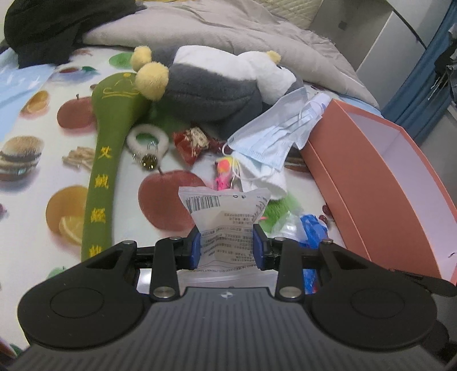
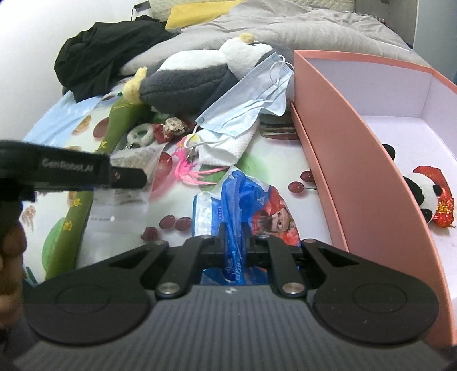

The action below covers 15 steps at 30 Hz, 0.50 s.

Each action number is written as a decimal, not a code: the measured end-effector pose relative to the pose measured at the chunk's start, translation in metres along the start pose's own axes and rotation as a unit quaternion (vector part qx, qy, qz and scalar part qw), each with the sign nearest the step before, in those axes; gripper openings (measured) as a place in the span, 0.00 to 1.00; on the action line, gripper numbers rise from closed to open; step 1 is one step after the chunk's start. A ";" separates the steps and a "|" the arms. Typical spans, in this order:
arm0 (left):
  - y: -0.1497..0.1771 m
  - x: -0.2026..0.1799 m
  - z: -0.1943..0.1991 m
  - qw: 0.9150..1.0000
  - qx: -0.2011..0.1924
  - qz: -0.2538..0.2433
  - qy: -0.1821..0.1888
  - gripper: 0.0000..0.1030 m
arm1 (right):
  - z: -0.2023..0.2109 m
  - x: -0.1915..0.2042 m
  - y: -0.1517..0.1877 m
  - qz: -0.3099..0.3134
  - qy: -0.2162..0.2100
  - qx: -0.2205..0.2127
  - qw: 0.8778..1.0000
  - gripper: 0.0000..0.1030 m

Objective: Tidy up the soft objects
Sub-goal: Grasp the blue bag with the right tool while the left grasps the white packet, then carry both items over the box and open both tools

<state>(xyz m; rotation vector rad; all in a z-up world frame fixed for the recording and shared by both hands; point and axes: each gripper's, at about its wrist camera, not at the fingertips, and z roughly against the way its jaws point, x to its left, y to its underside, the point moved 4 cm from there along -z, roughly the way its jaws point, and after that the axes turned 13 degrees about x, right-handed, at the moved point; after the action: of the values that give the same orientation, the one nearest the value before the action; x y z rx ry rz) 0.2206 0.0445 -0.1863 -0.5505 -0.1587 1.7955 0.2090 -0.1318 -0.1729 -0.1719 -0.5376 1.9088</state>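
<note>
My left gripper [image 1: 226, 247] is shut on a clear printed plastic packet [image 1: 225, 219] and holds it above the fruit-print bedsheet [image 1: 34, 159]. My right gripper [image 2: 235, 244] is shut on a blue plastic bag [image 2: 237, 205] that lies on the sheet beside the pink box [image 2: 351, 159]. The left gripper's body [image 2: 71, 171] and its packet [image 2: 125, 194] show at the left of the right wrist view. A grey and white plush bird [image 1: 217, 85], a green plush mallet [image 1: 105, 159], blue face masks [image 1: 271, 134], a white folded cloth [image 2: 225, 148] and a fuzzy white ring [image 1: 147, 141] lie behind.
The pink box holds a small panda plush [image 2: 428, 197] with red trim. A red wrapped pouch [image 1: 191, 142], a pink tassel toy [image 2: 188, 165], a grey duvet [image 1: 228, 25] and black clothing [image 1: 48, 28] lie at the back of the bed.
</note>
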 end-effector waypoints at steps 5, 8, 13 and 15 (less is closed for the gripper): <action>0.005 -0.003 0.012 1.000 -0.007 -0.002 0.008 0.39 | 0.012 -0.001 0.000 -0.010 -0.006 -0.005 1.000 0.11; 0.004 -0.004 0.017 1.000 -0.007 0.000 0.013 0.39 | 0.021 0.001 0.000 -0.010 -0.007 -0.011 1.000 0.10; 0.001 -0.008 0.026 1.000 -0.006 0.002 0.023 0.39 | 0.034 0.004 -0.007 -0.005 -0.007 -0.022 1.000 0.10; -0.003 -0.010 0.032 1.000 -0.006 0.001 0.025 0.39 | 0.042 0.004 -0.012 -0.005 -0.008 -0.029 1.000 0.10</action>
<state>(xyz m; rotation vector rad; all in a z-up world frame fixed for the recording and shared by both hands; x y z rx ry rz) 0.2110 0.0413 -0.1542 -0.6038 -0.1357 1.7813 0.2025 -0.1360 -0.1298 -0.1912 -0.6050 1.8884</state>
